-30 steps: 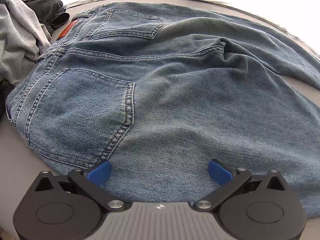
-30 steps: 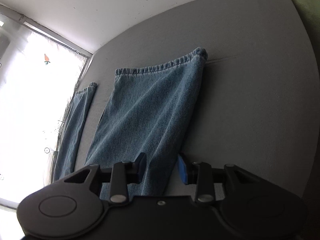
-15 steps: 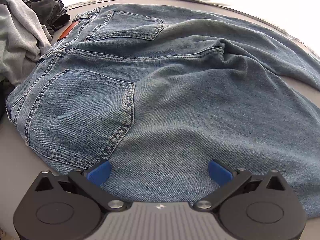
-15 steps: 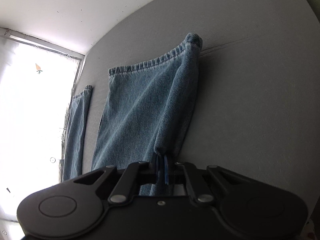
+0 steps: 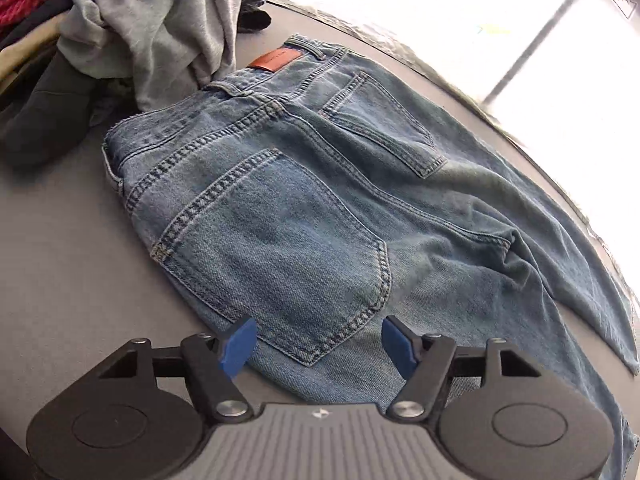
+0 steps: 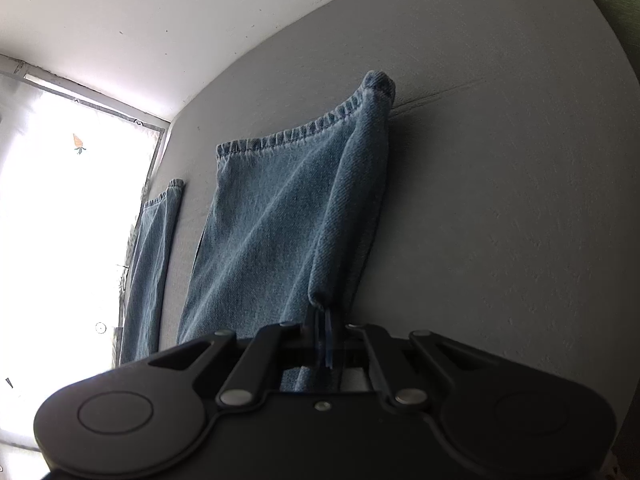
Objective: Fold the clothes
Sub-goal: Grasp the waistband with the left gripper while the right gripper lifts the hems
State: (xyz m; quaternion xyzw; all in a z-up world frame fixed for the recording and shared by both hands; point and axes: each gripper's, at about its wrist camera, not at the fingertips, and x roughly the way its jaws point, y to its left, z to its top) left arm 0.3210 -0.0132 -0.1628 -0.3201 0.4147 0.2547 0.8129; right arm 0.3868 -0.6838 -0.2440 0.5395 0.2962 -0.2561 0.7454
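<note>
nearby, clothes pile (image 5: 152, 28) crowds jeans (image 5: 304, 208); left claw (image 5: 316, 344) closing, unclamped; right claw (image 6: 322, 332) clamps a leg.

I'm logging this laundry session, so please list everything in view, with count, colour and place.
jeans: one, blue, spread back-up on the surface, brown patch at waistband.
grey garment: one, crumpled beyond the waistband.
other clothes: several, dark and red, same heap.
surface: one, grey.
window: one, bright.
left gripper: black, blue pads, jaws closing, not yet pressing denim.
right gripper: black, shut on the jeans' leg edge.
</note>
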